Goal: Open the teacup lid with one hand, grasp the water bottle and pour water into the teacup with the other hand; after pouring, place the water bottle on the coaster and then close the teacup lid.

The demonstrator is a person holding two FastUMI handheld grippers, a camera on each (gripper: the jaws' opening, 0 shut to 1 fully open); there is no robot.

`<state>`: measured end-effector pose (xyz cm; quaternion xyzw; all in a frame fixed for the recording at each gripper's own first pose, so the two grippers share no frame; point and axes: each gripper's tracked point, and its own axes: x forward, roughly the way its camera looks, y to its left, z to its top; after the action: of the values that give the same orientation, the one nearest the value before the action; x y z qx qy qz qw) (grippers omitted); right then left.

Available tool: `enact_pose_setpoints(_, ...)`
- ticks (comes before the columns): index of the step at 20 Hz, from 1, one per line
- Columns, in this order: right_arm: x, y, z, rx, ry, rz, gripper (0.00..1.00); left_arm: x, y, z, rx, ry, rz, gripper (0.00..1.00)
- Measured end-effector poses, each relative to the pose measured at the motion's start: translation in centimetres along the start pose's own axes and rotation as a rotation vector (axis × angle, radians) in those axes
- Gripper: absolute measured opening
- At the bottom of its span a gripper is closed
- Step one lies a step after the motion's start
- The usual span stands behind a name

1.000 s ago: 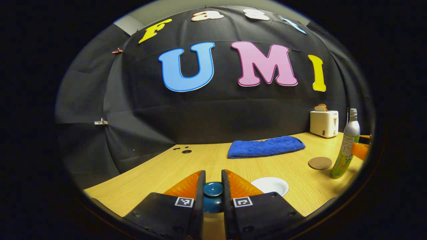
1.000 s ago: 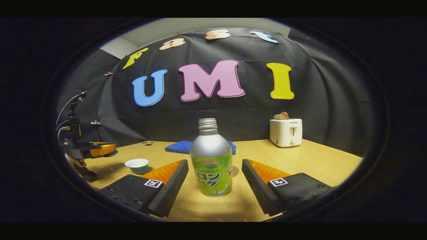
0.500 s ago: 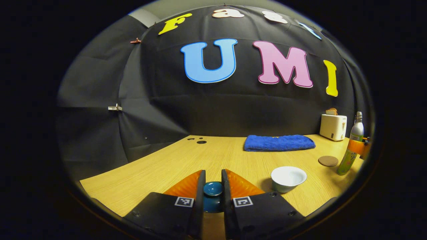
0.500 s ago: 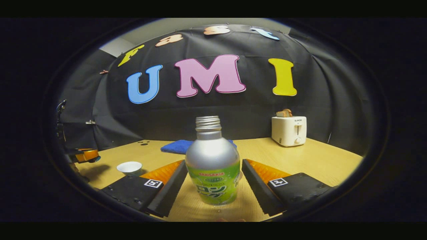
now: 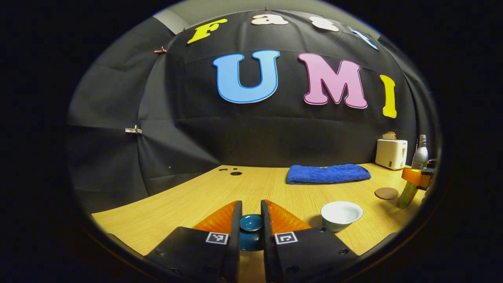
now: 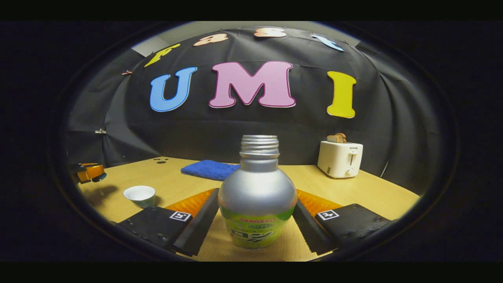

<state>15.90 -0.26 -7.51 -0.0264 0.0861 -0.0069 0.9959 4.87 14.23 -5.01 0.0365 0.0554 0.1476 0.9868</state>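
Note:
My left gripper is shut on the knob of the teal teacup lid, held above the table. The uncovered teacup, white inside, stands on the table to its right. Farther right is the round brown coaster, then the silver and green water bottle. In the right gripper view the capless bottle stands upright on the table between the fingers of my right gripper, which is open, one finger on each side of it. The teacup stands far left, with the left gripper beyond it.
A folded blue towel lies at the back of the wooden table. A white toaster holding toast stands at the back right. Small dark holes mark the tabletop at the back left.
The left gripper carried the lid up and off to the left of the cup. The right gripper moved forward, so the bottle now stands deep between its fingers.

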Motion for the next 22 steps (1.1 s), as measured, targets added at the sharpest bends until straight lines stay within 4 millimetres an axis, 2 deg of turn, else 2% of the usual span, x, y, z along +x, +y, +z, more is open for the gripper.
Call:
enact_pose_setpoints(2,0.2,-0.1,-0.7,0.0,0.02,-0.006,0.98,-0.1,0.2,0.3,0.002,-0.015,0.004,0.29)
enact_pose_setpoints(4,0.3,-0.3,-0.5,0.001,0.019,-0.013,0.86,-0.1,0.2,0.4,0.004,-0.028,-0.001,0.28)
enact_pose_setpoints(6,0.3,-0.2,-0.6,0.003,0.029,-0.013,0.88,-0.3,0.2,0.5,0.005,-0.032,-0.002,0.29)
enact_pose_setpoints(8,0.2,0.0,-0.6,-0.017,0.041,-0.013,0.82,-0.4,0.2,0.6,0.006,-0.036,-0.005,0.28)
enact_pose_setpoints(10,0.2,0.5,-0.2,-0.09,0.045,-0.006,0.82,-0.4,0.0,0.4,0.003,-0.033,-0.012,0.29)
enact_pose_setpoints(12,0.1,1.5,0.6,-0.17,0.033,0.011,0.79,-0.6,-0.3,0.7,-0.003,-0.037,-0.031,0.28)
enact_pose_setpoints(13,0.2,2.1,0.9,-0.205,0.027,0.026,0.83,-0.7,-0.2,0.6,-0.006,-0.037,-0.033,0.29)
enact_pose_setpoints(15,0.5,3.9,1.5,-0.264,0.018,0.069,0.79,-0.7,0.0,0.6,-0.01,-0.035,-0.034,0.28)
enact_pose_setpoints(19,1.7,6.7,1.7,-0.422,0.029,0.136,0.79,-0.8,0.5,0.6,-0.031,-0.032,-0.034,0.28)
enact_pose_setpoints(20,2.2,7.0,1.6,-0.468,0.031,0.146,0.82,-0.9,0.7,0.6,-0.034,-0.03,-0.032,0.28)
enact_pose_setpoints(22,3.2,7.8,1.7,-0.579,0.027,0.16,0.8,-0.7,1.0,0.7,-0.044,-0.029,-0.032,0.28)
